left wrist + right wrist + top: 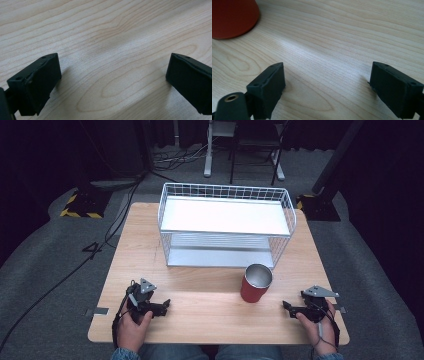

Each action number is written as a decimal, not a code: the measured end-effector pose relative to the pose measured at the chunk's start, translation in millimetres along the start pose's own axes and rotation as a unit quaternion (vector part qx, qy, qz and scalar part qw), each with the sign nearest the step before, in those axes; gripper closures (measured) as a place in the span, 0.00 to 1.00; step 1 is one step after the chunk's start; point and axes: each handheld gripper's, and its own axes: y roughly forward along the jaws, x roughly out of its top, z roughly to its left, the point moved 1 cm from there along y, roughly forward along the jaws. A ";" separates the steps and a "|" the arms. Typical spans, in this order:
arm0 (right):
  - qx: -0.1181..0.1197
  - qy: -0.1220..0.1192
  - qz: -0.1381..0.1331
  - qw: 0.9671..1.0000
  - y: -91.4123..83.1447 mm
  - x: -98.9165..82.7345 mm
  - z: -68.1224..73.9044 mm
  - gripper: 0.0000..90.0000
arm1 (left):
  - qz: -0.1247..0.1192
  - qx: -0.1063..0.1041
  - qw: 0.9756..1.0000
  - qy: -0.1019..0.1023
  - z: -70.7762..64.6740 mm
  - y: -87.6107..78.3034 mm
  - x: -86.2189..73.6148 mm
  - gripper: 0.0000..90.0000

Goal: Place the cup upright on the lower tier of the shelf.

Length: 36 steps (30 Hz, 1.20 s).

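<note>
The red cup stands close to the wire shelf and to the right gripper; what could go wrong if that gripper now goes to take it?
1. The red cup is tall, upright and open-topped; a sideways push from the open right gripper could tip it.
2. The wire shelf stands just behind the cup, so a knocked cup, or a lift that swings forward, may hit its front edge.

Grey carpet (45,255) surrounds the wooden worktop (210,305); beyond the worktop stand white desk legs (208,150), with dark curtains behind.
</note>
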 end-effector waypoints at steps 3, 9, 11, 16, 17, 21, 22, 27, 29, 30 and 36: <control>0.000 -0.001 0.000 1.000 0.0 0.0 0.6 0.15 | 0.000 0.000 1.000 0.000 0.0 -0.1 0.0 0.00; 0.002 -0.002 0.000 1.000 -0.1 -0.1 1.5 0.15 | 0.000 0.000 1.000 0.000 0.0 0.0 0.0 0.00; 0.003 -0.002 0.000 1.000 -0.2 0.0 1.4 0.15 | 0.000 0.000 1.000 0.000 0.0 0.0 0.0 0.00; 0.004 -0.002 0.000 1.000 -0.1 0.0 1.1 0.15 | 0.000 -0.001 1.000 0.000 0.0 0.1 0.0 0.00; 0.004 -0.002 0.000 1.000 -0.1 0.0 1.1 0.15 | 0.000 -0.001 1.000 0.000 0.0 0.1 0.0 0.00; 0.004 -0.001 -0.001 1.000 -0.2 0.0 1.0 0.15 | 0.000 -0.001 1.000 0.000 0.1 0.1 0.0 0.00; 0.004 -0.001 -0.001 1.000 -0.2 0.0 1.0 0.15 | 0.000 -0.001 1.000 0.000 0.1 0.1 0.0 0.00; 0.011 0.002 -0.006 1.000 -0.2 0.5 0.6 0.18 | 0.000 -0.001 1.000 0.000 0.1 0.1 0.0 0.00; 0.015 0.006 -0.011 1.000 -0.7 0.7 0.9 0.18 | 0.000 0.000 1.000 0.000 0.1 0.0 0.1 0.00; 0.017 0.006 -0.012 1.000 -1.1 0.8 1.3 0.18 | 0.000 0.000 1.000 0.000 0.1 0.0 0.0 0.00; 0.027 0.005 -0.034 0.999 -10.0 5.3 9.2 0.18 | 0.000 0.001 1.000 -0.001 0.1 0.2 0.3 0.00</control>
